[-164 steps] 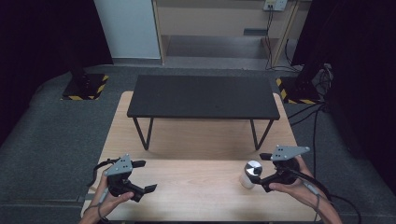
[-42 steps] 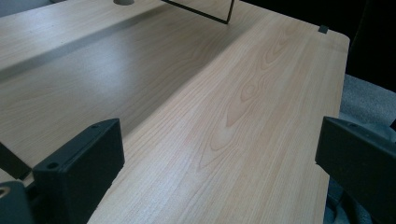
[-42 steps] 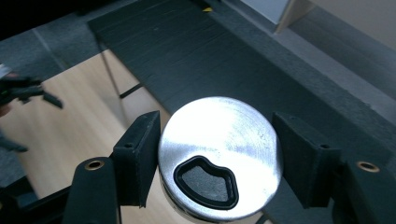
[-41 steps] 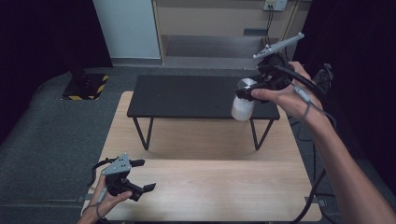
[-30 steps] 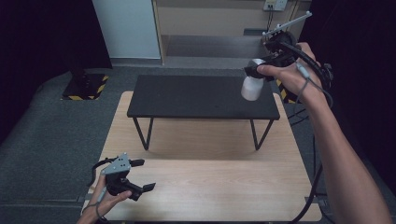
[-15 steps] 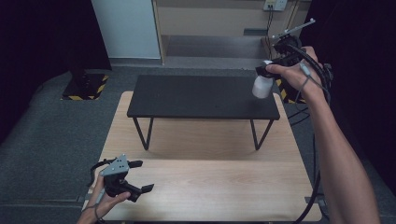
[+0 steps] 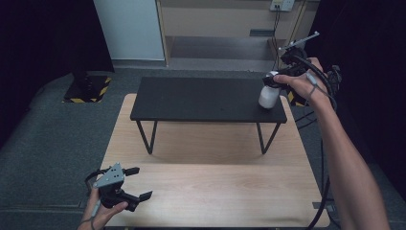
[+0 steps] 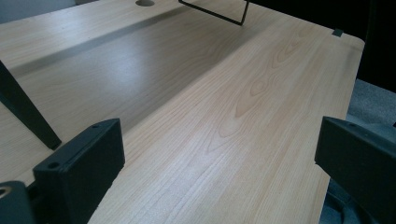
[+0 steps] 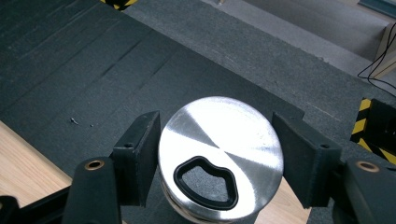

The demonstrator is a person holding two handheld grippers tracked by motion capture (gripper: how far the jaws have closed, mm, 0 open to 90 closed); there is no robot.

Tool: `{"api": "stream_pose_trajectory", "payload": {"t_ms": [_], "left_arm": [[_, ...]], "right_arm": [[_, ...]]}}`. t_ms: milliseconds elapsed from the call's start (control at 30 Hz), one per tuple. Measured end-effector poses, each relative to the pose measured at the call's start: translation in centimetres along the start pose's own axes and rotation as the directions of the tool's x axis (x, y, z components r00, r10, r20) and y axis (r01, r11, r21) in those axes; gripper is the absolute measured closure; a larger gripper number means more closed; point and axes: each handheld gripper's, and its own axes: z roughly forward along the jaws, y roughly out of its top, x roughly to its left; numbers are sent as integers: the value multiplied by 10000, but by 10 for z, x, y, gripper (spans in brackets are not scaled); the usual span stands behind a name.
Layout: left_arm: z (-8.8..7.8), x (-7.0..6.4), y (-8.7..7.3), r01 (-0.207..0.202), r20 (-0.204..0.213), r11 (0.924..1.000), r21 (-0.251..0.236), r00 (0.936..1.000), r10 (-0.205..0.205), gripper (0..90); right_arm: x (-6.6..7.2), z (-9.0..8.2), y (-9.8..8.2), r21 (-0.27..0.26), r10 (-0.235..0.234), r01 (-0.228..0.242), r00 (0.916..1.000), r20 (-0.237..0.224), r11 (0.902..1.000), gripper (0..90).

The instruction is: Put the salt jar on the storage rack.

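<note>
Since the earliest picture, the right gripper (image 7: pixel 276 80) has carried the white cylindrical tumbler with a brushed-steel lid (image 7: pixel 267 96) from the near right of the pale wooden table (image 7: pixel 215 191) out to the far right end of the low black bench-like shelf (image 7: pixel 201 98); the left gripper (image 7: pixel 125 184) has kept its place. Near field: the left gripper rests at the table's near left corner in the person's left hand (image 7: pixel 103 213), its jaws spread wide over bare wood with nothing between them. Middle field: the shelf stands on thin black metal legs (image 7: pixel 143 136) across the table's far half. Far field: the tumbler is at the shelf's right end, the right gripper's jaws closed against opposite sides of its rim just below the lid. Whether its base already touches the shelf cannot be told. The lid (image 9: pixel 222 156) has a black-gasketed drinking opening (image 9: pixel 204 182). Handling, as a judgement: the tumbler looks rigid and moderately light if empty, with smooth walls and a polished lid likely to slip; a grip across the body beneath the lid seems safest, kept upright.
</note>
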Motion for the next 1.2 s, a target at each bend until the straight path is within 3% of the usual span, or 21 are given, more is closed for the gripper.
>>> {"api": "stream_pose_trajectory", "payload": {"t_ms": [200, 367, 500, 633, 867, 1200], "left_arm": [[0, 0, 0, 49, -46, 10000, 39, 10000, -49, 7], [0, 0, 0, 56, -50, 10000, 65, 10000, -55, 7], [0, 0, 0, 41, -41, 10000, 56, 10000, -41, 7], [0, 0, 0, 21, -17, 10000, 19, 10000, -21, 7], [2, 0, 2, -59, 56, 9999, 94, 10000, 58, 7], [5, 0, 5, -130, 205, 9999, 86, 9997, 128, 7]], "right_arm": [[-7, 8, -6, 153, 99, -98, 9999, -78, 9998, 345], [-9, 9, -13, -73, 162, -164, 9997, -188, 9998, 337], [-9, 4, -24, -772, 437, -455, 9988, -239, 9960, 192], [-5, -7, -32, -1413, 367, -370, 9993, -46, 9893, 130], [-3, -40, -44, -2040, 169, -235, 9993, -340, 9787, 87], [8, -79, -67, -2438, -458, 331, 9979, -465, 9693, 95]]}}
